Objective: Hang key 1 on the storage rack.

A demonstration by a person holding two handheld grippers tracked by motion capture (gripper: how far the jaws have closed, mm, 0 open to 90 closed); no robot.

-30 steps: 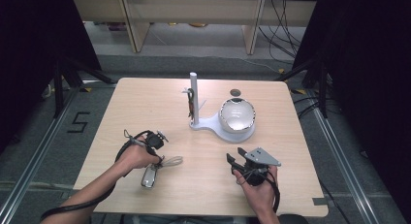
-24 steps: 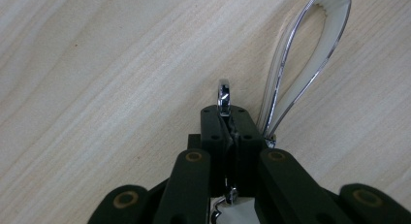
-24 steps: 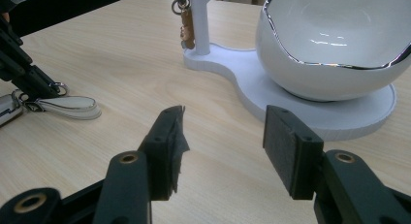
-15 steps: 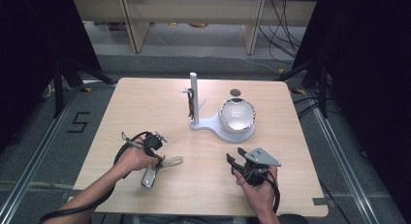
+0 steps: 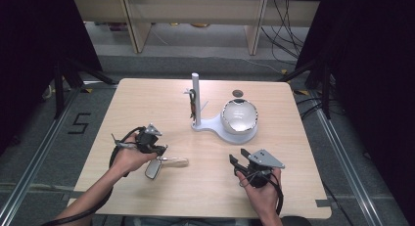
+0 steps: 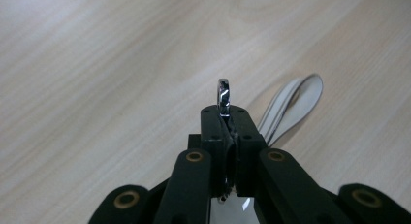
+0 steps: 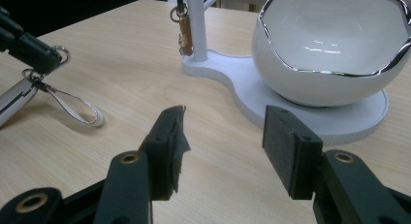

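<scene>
Chrome key ring (image 6: 223, 95), pale strap loop (image 6: 295, 105) attached

A bowl (image 5: 240, 117) sits on a stand (image 5: 215, 128), right of its post (image 5: 195, 96).

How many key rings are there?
2: a shiny metal key ring pinched in the left gripper, and one with a brown charm hanging on the white stand's post. Others may be hidden.

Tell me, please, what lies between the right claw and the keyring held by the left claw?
Bare tabletop in the high view: nothing lies between the right claw and the keyring.
</scene>
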